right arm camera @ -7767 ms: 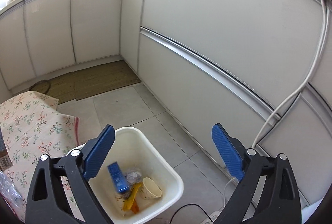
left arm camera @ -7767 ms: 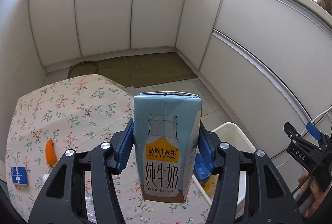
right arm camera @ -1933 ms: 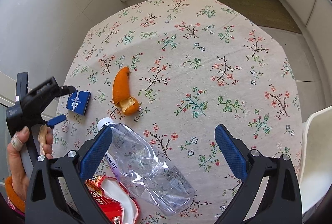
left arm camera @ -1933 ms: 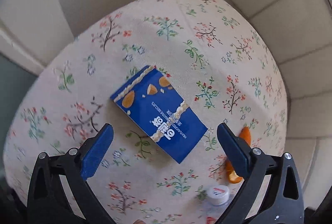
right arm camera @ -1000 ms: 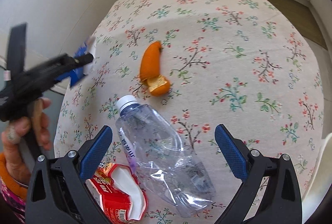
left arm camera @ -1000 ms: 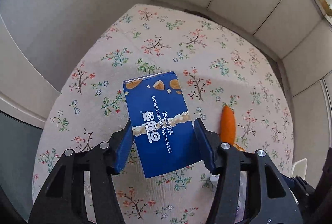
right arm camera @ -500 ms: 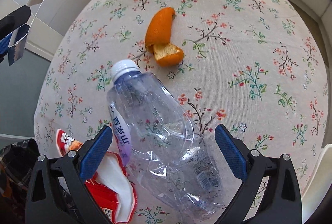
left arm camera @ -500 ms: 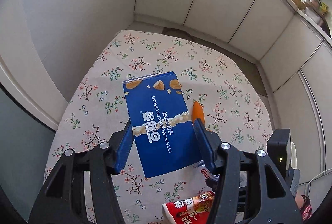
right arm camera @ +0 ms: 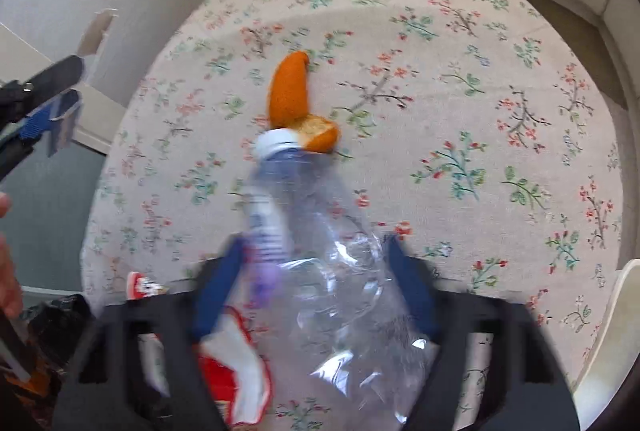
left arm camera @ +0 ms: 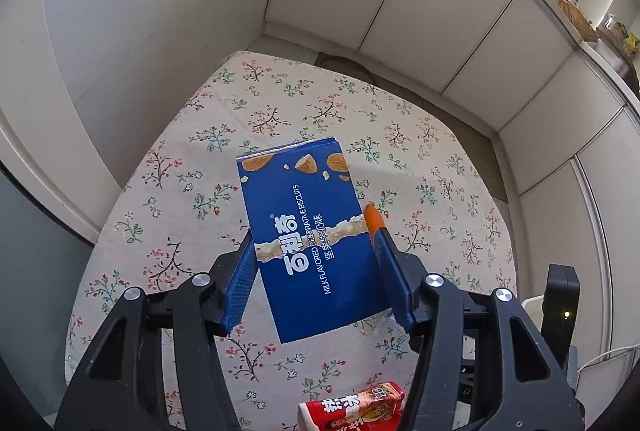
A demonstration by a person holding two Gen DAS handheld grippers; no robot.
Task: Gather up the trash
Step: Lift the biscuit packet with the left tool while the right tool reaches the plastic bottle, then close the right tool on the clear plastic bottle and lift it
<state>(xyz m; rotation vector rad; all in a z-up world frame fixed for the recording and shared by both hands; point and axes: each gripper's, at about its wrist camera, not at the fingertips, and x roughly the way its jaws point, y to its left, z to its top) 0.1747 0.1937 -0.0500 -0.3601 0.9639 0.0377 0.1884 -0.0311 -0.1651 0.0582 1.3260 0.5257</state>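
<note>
My left gripper (left arm camera: 316, 273) is shut on a blue biscuit box (left arm camera: 308, 235) and holds it above the floral tablecloth (left arm camera: 208, 151). In the right wrist view my right gripper (right arm camera: 314, 283) has its jaws closed around a crushed clear plastic bottle (right arm camera: 320, 263) with a white cap; the frame is blurred. An orange peel (right arm camera: 292, 95) lies just beyond the cap. A red and white wrapper (right arm camera: 232, 383) lies beside the bottle at lower left; it also shows in the left wrist view (left arm camera: 356, 407). The left gripper with the box shows at the left edge (right arm camera: 44, 99).
White cabinets (left arm camera: 460, 31) run behind and to the right of the table. A plain wall (left arm camera: 140, 11) stands on the left. A white bin rim (right arm camera: 608, 331) shows past the table's right edge. The tablecloth (right arm camera: 480, 111) fills most of the right wrist view.
My left gripper lifted the blue box higher off the table. My right gripper moved down over the plastic bottle and its jaws closed in on it from wide open.
</note>
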